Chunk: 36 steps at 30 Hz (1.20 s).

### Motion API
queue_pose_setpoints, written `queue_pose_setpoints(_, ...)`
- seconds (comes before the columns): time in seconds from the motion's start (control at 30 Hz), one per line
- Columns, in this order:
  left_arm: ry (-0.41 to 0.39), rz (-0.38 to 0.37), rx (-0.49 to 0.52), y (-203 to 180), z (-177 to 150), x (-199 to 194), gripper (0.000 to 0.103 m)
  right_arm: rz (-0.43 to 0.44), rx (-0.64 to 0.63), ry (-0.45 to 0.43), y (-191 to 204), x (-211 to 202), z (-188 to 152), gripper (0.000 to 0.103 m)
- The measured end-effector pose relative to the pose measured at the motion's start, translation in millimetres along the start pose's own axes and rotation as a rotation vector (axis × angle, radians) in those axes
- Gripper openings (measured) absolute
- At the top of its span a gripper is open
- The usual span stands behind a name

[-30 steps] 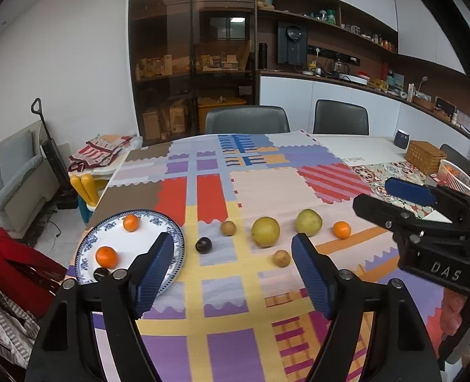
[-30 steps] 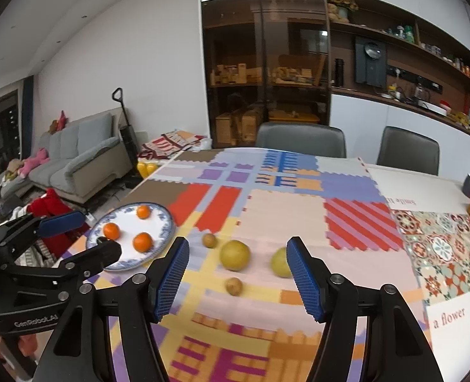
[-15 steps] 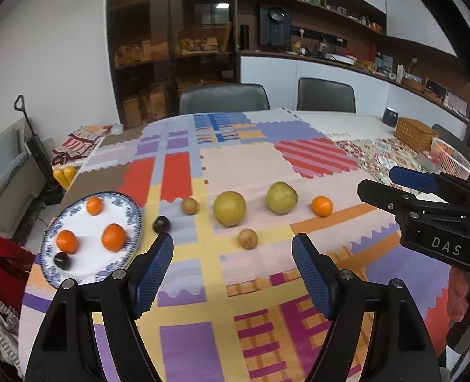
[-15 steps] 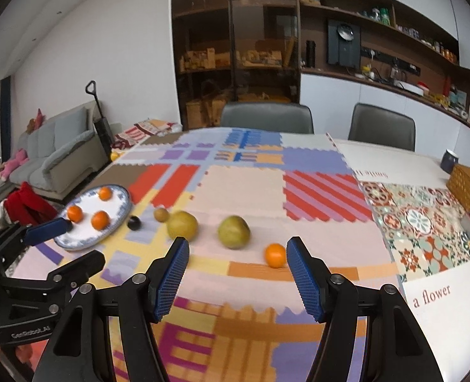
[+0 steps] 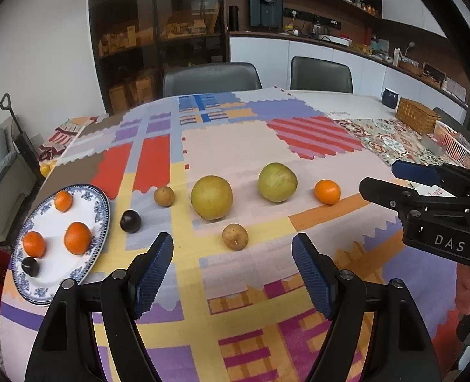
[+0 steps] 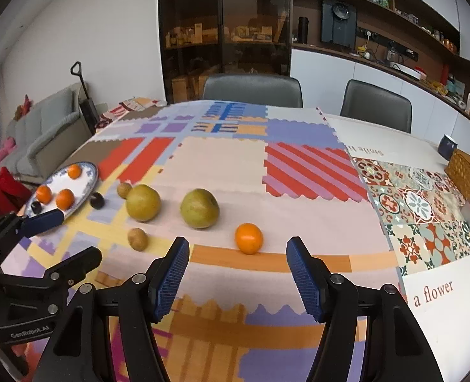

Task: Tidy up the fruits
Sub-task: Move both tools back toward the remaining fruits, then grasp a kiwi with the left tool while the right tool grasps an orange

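- The patchwork tablecloth point(image 6: 228, 159) spreads ahead of both grippers, with the fruit in a loose row across it
- The blue-rimmed plate point(image 5: 102, 210) lies far to the left of the left gripper's jaws and carries three oranges and one dark fruit
- Two big yellow-green fruits point(image 5: 211, 197) sit ahead of the left jaws
- The right gripper point(image 6: 238, 273) has its jaws spread wide and empty; the left gripper point(image 5: 233, 273) too
- The loose orange point(image 6: 248, 238) lies just ahead of the right jaws, nearly centred; being round it has no long axis, and I judge the right hand nearer
- Small brown fruits point(image 5: 235, 236) are hard to name
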<state>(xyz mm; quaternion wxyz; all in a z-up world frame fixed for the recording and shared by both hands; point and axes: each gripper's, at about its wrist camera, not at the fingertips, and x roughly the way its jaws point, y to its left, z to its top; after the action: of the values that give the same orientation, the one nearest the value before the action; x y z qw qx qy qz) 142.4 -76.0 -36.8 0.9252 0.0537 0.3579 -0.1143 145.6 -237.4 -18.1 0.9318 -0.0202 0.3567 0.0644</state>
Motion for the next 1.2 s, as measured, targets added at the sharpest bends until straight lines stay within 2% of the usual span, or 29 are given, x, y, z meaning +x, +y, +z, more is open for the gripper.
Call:
queue_pose_setpoints(0.43,0.085,-0.016,-0.009,-1,-2,47,0.076,0.023,0.022,0.096,-12,51,-4,0.064)
queue_pose_setpoints(0.57,0.098,-0.012,-0.001,-2,1,57,0.072,0.029,0.038,0.125,-17,67,-5,0.064)
queue_pose_setpoints(0.73,0.142,-0.025,-0.027,1,2,71,0.063,0.017,0.038,0.138,-20,79,-4,0.063)
queue_pose_setpoints(0.93,0.188,-0.052,-0.066,5,4,83,0.048,0.017,0.034,0.168,-21,97,-2,0.054)
queue_pose_setpoints(1.2,0.213,-0.074,-0.076,8,5,88,0.028,0.025,0.036,0.194,-20,109,-3,0.044)
